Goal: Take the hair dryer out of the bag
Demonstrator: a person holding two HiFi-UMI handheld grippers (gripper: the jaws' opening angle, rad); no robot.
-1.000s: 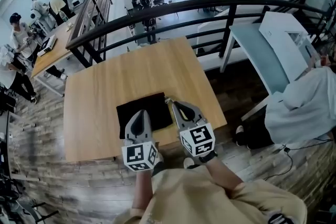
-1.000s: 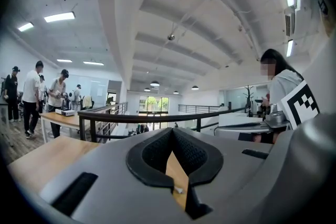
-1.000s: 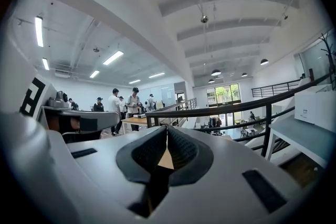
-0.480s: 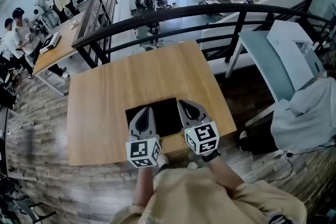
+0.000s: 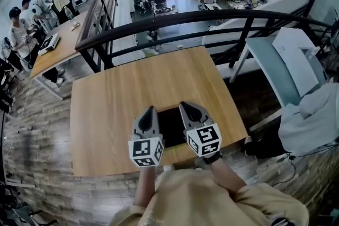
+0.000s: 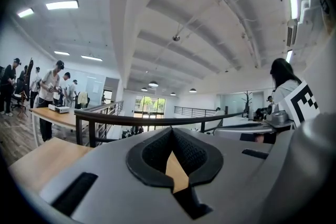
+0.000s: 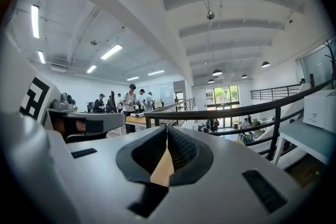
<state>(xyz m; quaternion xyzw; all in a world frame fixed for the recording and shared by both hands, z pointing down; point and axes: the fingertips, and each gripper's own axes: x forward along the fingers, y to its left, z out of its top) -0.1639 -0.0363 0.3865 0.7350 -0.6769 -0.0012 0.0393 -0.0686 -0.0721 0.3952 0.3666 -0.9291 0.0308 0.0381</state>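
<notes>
A flat black bag (image 5: pixel 170 125) lies on the wooden table (image 5: pixel 127 87) near its front edge. No hair dryer shows in any view. Both grippers are held level above the bag, side by side. My left gripper (image 5: pixel 148 110) hangs over the bag's left part, its jaws together and empty. Over the right part is my right gripper (image 5: pixel 184 106), also shut with nothing in it. In the left gripper view the left gripper's (image 6: pixel 171 131) pads meet, with only table wood behind them. The right gripper (image 7: pixel 167 129) shows the same in its own view.
A black metal railing (image 5: pixel 185 17) runs behind the table's far edge, with a drop to a lower floor beyond. A pale table (image 5: pixel 275 58) stands to the right, with a white cloth heap (image 5: pixel 312 124) near it. People stand at a desk (image 5: pixel 53 45) far left.
Both grippers have moved forward from the bag's near edge to over the bag. The table and bag sit closer and more central in the head view. Both stayed shut.
</notes>
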